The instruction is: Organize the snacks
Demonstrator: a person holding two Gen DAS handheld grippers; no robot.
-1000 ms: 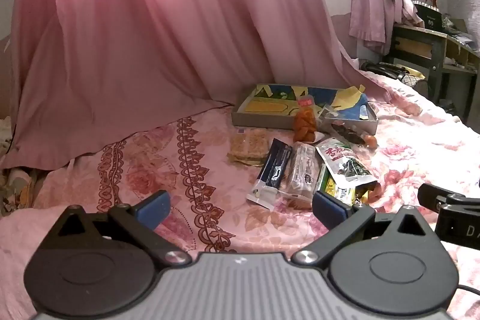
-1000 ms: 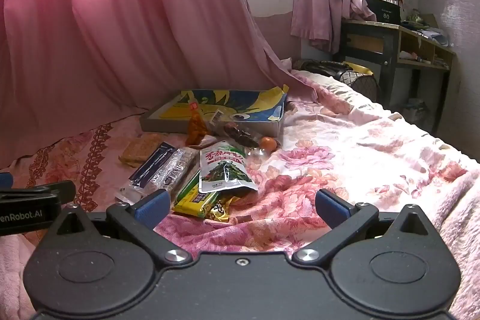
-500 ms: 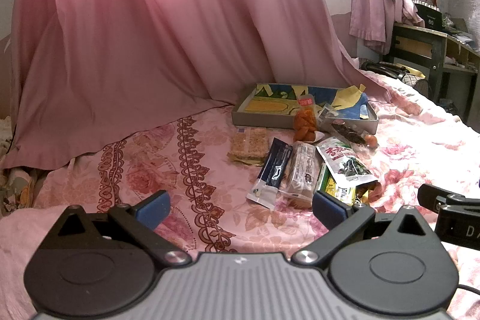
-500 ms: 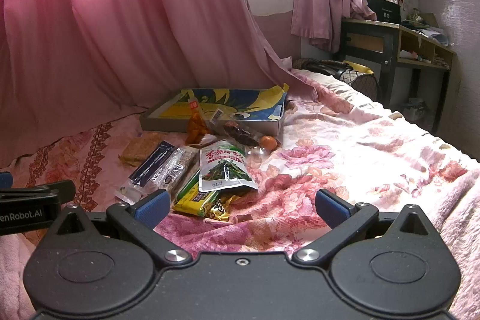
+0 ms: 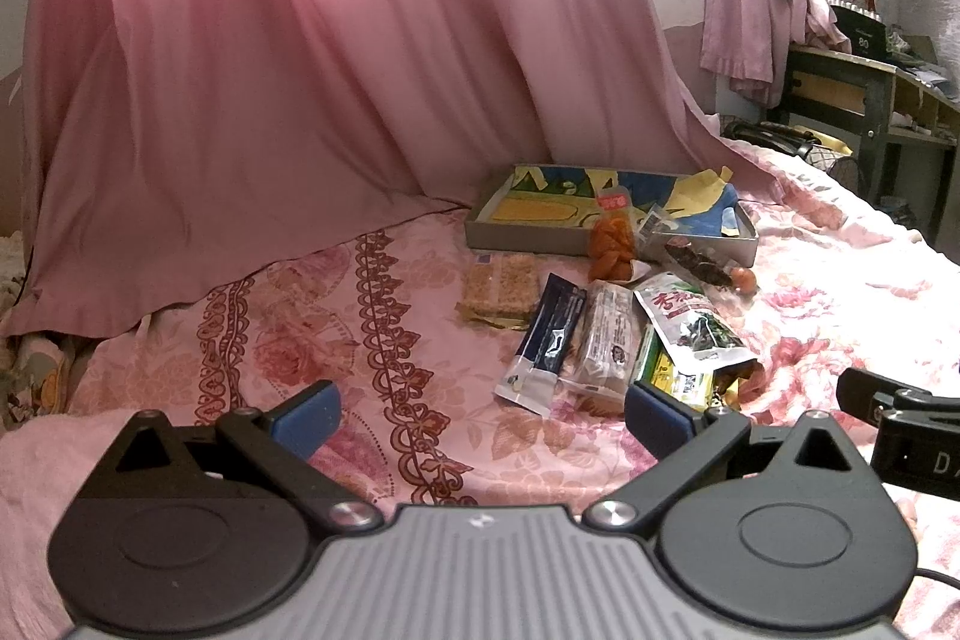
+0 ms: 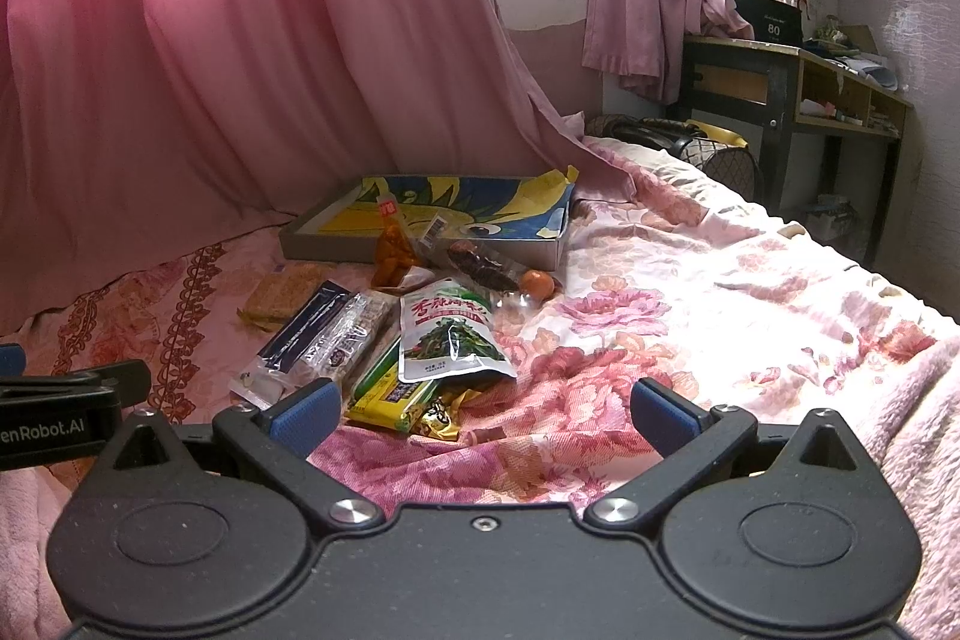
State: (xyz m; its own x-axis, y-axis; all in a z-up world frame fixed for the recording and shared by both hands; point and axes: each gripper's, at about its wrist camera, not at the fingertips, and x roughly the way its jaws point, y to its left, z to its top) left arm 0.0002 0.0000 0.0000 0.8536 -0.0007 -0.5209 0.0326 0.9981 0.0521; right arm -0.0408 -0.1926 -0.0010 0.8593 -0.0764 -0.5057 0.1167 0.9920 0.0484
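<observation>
- Bed point(image 6: 690, 280): floral cover, carries everything; both tools hover low over its near end.
- Box point(image 6: 420, 244): shallow tray with a yellow and blue liner, ahead of both tools at the far side of the snack pile. Liner looks bare; two packets lean on its front wall. Judgement: sorting not begun, all snacks left to place.
- Snack pile, between tools and box:
  - green seaweed pouch point(image 6: 447, 337), nearest, just ahead and left of centre of the right tool, lying over a yellow-green packet point(image 6: 390, 394);
  - clear wrapped bar point(image 5: 606, 334) and dark blue sachet point(image 5: 549, 340), side by side, ahead and right of the left tool;
  - cracker pack point(image 5: 501, 283), farther off, beside the sachet;
  - orange snack bag point(image 5: 612, 238) and dark dried-fruit packet point(image 6: 480, 265), against the box wall;
  - small orange fruit point(image 6: 536, 284), beside the box's right corner.
- Left tool point(image 5: 480, 412): spread wide, released, touching nothing.
- Right tool point(image 6: 483, 406): spread wide, released, empty; yellow-green packet lies just ahead of its left pad, apart.
</observation>
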